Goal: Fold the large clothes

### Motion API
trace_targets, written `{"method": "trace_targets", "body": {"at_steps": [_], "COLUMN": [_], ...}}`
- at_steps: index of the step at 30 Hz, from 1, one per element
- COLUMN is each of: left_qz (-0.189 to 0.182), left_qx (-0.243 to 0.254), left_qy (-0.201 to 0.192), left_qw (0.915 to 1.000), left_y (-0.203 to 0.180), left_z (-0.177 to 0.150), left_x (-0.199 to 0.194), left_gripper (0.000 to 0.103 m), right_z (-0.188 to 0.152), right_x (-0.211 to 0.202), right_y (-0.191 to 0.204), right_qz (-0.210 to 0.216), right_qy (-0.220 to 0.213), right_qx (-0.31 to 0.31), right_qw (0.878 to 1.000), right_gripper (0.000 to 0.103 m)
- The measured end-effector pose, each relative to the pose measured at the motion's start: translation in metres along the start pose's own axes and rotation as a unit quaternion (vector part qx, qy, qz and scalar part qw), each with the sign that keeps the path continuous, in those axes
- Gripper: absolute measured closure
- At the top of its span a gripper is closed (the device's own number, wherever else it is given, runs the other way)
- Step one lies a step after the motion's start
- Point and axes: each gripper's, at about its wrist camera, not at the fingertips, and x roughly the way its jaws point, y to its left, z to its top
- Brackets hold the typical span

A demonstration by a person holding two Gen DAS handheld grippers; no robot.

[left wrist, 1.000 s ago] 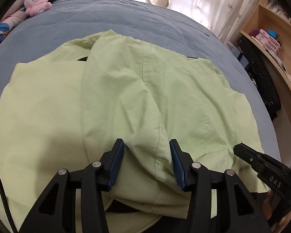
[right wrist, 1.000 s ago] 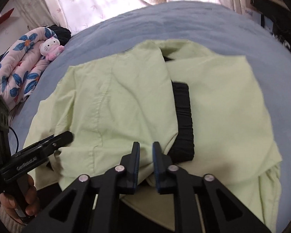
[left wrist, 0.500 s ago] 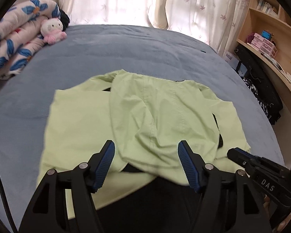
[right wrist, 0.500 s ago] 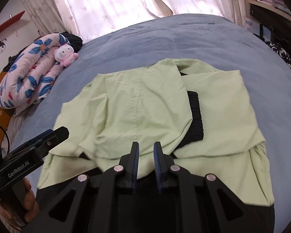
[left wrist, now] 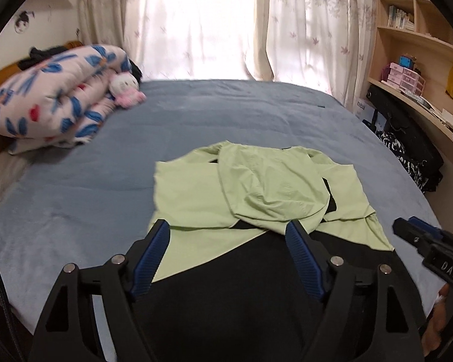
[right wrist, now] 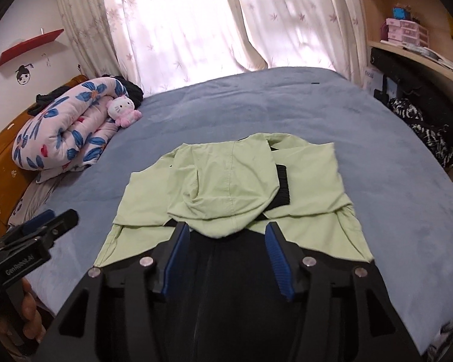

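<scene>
A light green jacket (left wrist: 256, 187) (right wrist: 226, 181) lies folded on the blue bed (left wrist: 226, 114), its sides laid over the middle and a black ribbed cuff (right wrist: 282, 184) showing. A black part with a zip line (right wrist: 202, 295) stretches from the green fabric toward the camera. My left gripper (left wrist: 226, 229) (right wrist: 54, 220) hovers above the near edge with its jaws opening and nothing between them. My right gripper (right wrist: 226, 227) (left wrist: 413, 232) hangs beside it, jaws also opening, clear of the cloth. The gripper bodies hide the near hem.
A rolled floral quilt (left wrist: 54, 99) (right wrist: 60, 129) and a pink plush toy (left wrist: 125, 87) (right wrist: 122, 110) sit at the bed's far left. Wooden shelves (left wrist: 407, 69) and a black bag (left wrist: 407, 138) stand along the right edge. Curtains hang behind.
Both grippers let go of the green fabric, opened, and pulled back and up from the jacket. The folded flap now rests on the jacket.
</scene>
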Motion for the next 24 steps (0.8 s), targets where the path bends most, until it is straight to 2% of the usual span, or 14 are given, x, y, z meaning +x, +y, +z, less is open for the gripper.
{"method": "trace_targets", "body": {"at_steps": [8, 15, 19, 24], "left_qz": [0.02, 0.021, 0.022, 0.005], "left_qx": [0.01, 0.002, 0.01, -0.036], "left_qy": [0.0, 0.028, 0.054, 0.089], "left_qw": [0.9997, 0.9994, 0.9982, 0.9954], "left_y": [0.019, 0.047, 0.08, 0.131], "left_z": [-0.048, -0.093, -0.129, -0.168], "left_x": [-0.038, -0.028, -0.017, -0.001], "left_gripper": [0.025, 0.025, 0.025, 0.025], "right_z": [-0.046, -0.091, -0.114, -0.139], "right_x": [-0.029, -0.034, -0.042, -0.051], "right_y": [-0.023, -0.059, -0.089, -0.134], "right_qz": [-0.032, -0.071, -0.103, -0.14], "right_qy": [0.003, 0.022, 0.035, 0.048], "right_qx": [0.009, 0.021, 0.014, 0.025], "right_qw": [0.999, 0.997, 0.994, 0.989], "right_gripper": [0.05, 0.05, 0.05, 0.05]}}
